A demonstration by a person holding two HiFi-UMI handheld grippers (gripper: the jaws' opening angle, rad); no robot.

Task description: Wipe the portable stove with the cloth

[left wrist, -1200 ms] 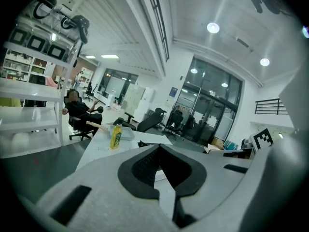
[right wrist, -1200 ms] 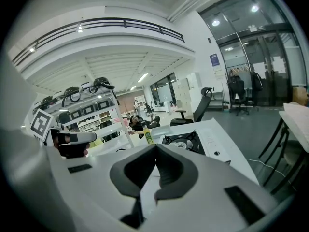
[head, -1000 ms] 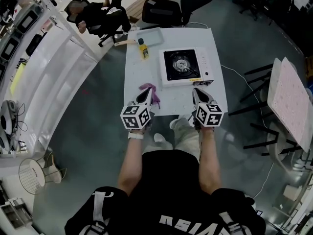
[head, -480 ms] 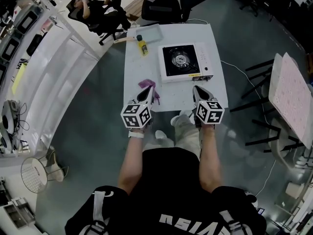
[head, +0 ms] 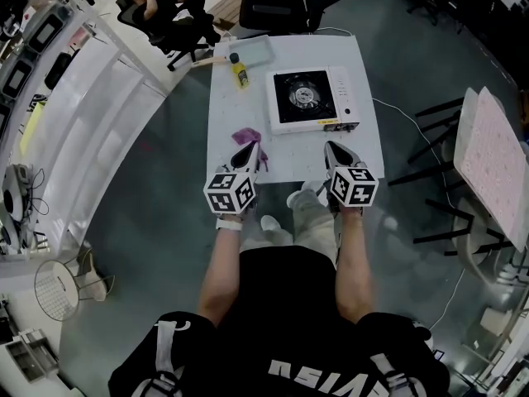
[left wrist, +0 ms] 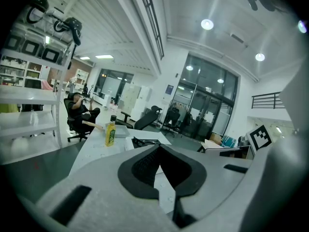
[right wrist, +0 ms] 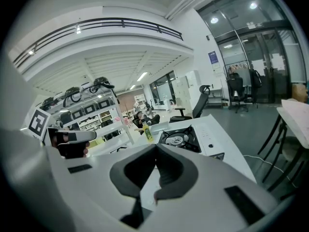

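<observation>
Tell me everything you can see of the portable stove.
The stove is a flat white rectangular box, metal by its look, lying level on the far right part of the table. Its left side holds a black square tray with a round silver burner and black pan supports; its right side is a white panel with one small dark knob. A yellow strip marks its near edge. Only the table touches it; the cloth lies apart, to its left and nearer.

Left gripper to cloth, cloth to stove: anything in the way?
Nothing visible. The purple cloth lies on the table just ahead of the left gripper, and the stretch from it to the portable stove is bare. The yellow bottle stands farther back, off that line.
</observation>
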